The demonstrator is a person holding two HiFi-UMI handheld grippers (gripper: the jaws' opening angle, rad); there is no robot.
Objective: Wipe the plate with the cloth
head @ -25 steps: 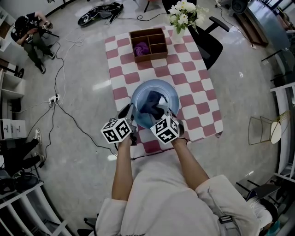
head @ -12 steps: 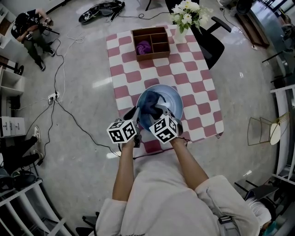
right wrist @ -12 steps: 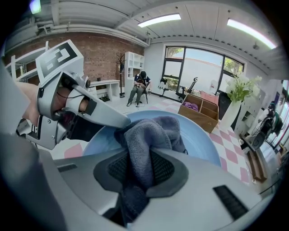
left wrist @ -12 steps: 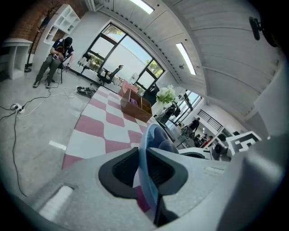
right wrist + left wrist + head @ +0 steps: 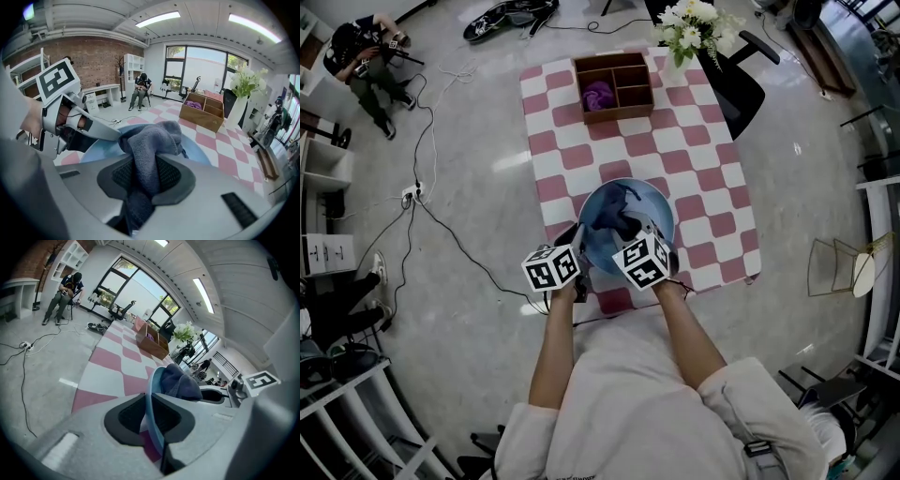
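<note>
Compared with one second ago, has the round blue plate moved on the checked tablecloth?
Yes. The round blue plate has shifted slightly towards the person, away from the brown wooden compartment box.

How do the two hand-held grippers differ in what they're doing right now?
The left hand-held gripper pinches the rim of the blue plate; the right hand-held gripper pinches the dark cloth. The left one sits at the plate's near edge; the right one reaches over the plate's inside. Both are shut on something.

Left tool (image 5: 151,414) and right tool (image 5: 143,177) both clamped.
</note>
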